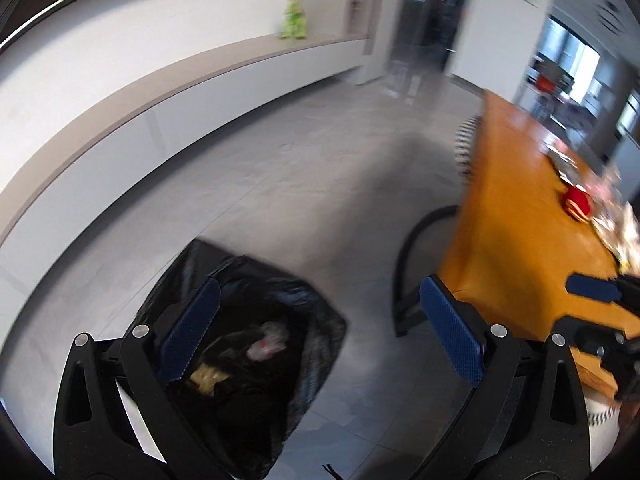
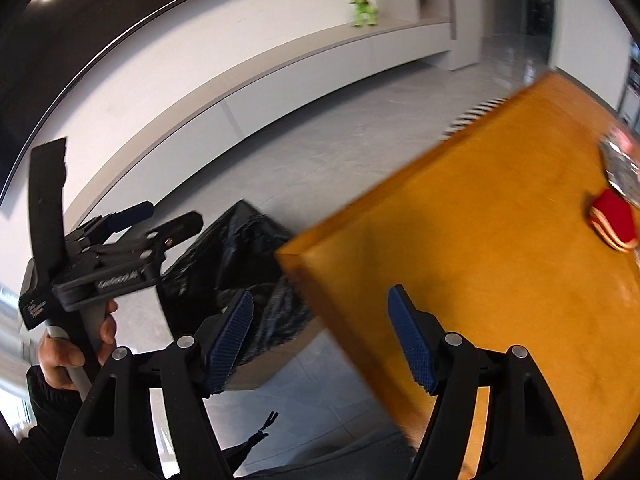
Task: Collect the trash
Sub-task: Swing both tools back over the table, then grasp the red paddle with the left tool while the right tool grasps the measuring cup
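Both jaws apart, nothing between them: left hand-held gripper (image 1: 320, 332) over the black bin bag (image 1: 240, 344), right hand-held gripper (image 2: 320, 340) at the desk (image 2: 500, 280) corner. Remaining trash (image 2: 612, 220) sits at the desk's far edge. I judge the next reach should go there, approaching low.

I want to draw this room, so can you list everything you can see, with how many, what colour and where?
Bin with black plastic bag: one, black, on the floor beside the table.
Crumpled trash in the bag: a few blurred pieces, whitish and yellow, inside the bin.
Orange wooden table: one, orange, right side.
Red round item: one, red, on the table's far part.
Green toy figure: one, green, on the long wall ledge.
Grey tiled floor: grey, underneath.
Left tool: black with blue pads, open, empty, above the bin.
Right tool: black with blue pads, open, empty, at the table's edge.
Hand: one, gripping the left tool's handle.
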Available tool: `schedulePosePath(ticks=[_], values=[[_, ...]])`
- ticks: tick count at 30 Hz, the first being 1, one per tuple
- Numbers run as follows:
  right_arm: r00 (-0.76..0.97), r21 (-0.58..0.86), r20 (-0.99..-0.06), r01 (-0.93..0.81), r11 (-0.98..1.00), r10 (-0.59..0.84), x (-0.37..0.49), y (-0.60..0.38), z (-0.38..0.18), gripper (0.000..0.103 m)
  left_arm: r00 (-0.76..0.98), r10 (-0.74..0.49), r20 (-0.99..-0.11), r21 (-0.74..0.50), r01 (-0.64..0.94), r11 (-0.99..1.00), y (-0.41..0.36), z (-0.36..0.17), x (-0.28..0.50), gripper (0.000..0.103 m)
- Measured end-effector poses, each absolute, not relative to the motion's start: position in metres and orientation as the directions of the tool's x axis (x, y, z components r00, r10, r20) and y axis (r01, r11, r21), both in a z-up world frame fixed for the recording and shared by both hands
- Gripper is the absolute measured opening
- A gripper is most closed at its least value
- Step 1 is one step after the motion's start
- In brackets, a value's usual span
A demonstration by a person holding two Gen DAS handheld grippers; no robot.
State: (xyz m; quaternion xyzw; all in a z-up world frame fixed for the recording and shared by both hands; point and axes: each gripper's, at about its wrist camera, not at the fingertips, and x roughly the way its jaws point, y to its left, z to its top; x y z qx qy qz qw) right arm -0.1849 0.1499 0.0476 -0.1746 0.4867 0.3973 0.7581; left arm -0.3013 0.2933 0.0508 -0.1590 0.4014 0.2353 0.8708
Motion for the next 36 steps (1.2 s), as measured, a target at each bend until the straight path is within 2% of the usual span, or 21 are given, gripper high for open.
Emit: schedulePosePath(ticks=[5, 14, 18, 24, 30, 31, 32, 36], values=[[0.314, 0.081, -0.874, -0.658, 0.749, 0.370, -0.133, 0.096, 0.068, 0.071, 0.607, 0.207, -0.767, -0.041, -0.370, 0.928, 0.249, 0.061, -0.240, 0.097], [0.418, 0.064, -0.875, -0.401, 0.914, 0.245, -0.035, -0.011, 0.088, 0.071, 0.617, -0.008, -0.787, -0.070, -0.076, 0.995, 0.181, 0.064, -0.130, 0.097], [0.412, 0.083, -0.889, -0.285, 0.955, 0.200, 0.011, -0.046, 0.096, 0.071, 0.602, -0.107, -0.791, -0.060, 0.098, 0.993, 0.144, 0.067, -0.088, 0.097], [0.339, 0.125, -0.926, -0.132, 0.983, 0.163, 0.068, -0.078, 0.094, 0.071, 0.528, -0.166, -0.833, 0.054, 0.376, 0.925, 0.095, 0.067, -0.031, 0.097], [0.300, 0.138, -0.942, -0.063, 0.988, 0.151, 0.096, -0.088, 0.081, 0.070, 0.481, -0.205, -0.853, 0.090, 0.523, 0.848, 0.066, 0.065, 0.008, 0.097], [0.312, 0.124, -0.940, -0.066, 0.990, 0.139, 0.099, -0.088, 0.082, 0.052, 0.469, -0.215, -0.857, 0.083, 0.536, 0.840, 0.064, 0.064, 0.015, 0.097], [0.327, 0.105, -0.937, -0.081, 0.991, 0.126, 0.099, -0.087, 0.084, 0.043, 0.451, -0.225, -0.864, 0.072, 0.551, 0.832, 0.059, 0.062, 0.023, 0.097], [0.332, 0.170, -0.923, -0.108, 0.980, 0.197, 0.100, -0.093, 0.089, 0.042, 0.375, -0.218, -0.901, 0.068, 0.619, 0.783, 0.038, 0.047, 0.048, 0.097]])
